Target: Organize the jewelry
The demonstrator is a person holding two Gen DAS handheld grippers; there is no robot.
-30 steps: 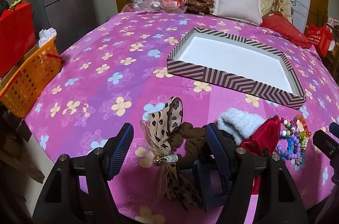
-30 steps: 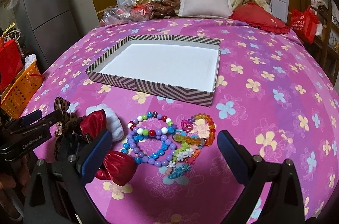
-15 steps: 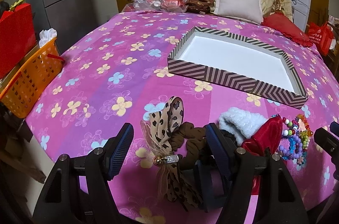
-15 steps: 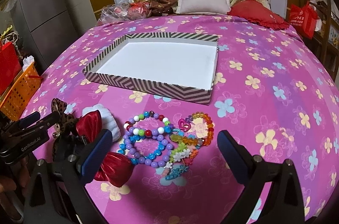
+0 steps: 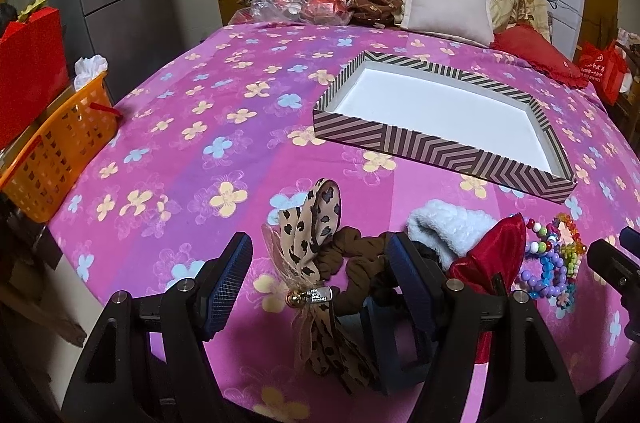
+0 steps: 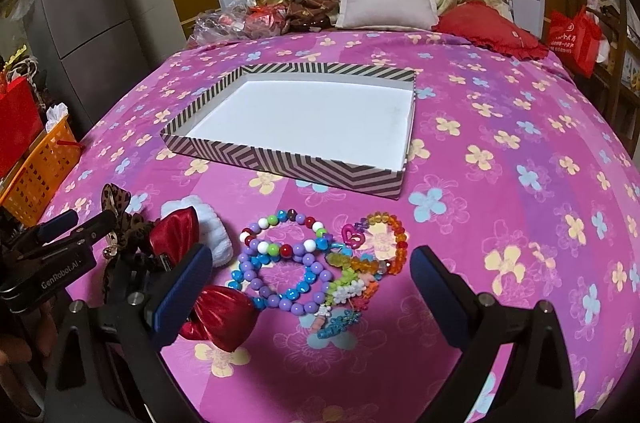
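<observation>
Bead bracelets lie btwn right gripper wide-apart jaws; left gripper jaws spread round leopard bow.

Both tongs, L & R, spread wide, side by side.

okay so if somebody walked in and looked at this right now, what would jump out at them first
Probably the striped box lying open and empty in the middle of the pink flowered bedspread. Next, the heap of bright bead bracelets in front of it, between the open right gripper fingers, with the leopard-print bow further left, at the open left gripper.
</observation>
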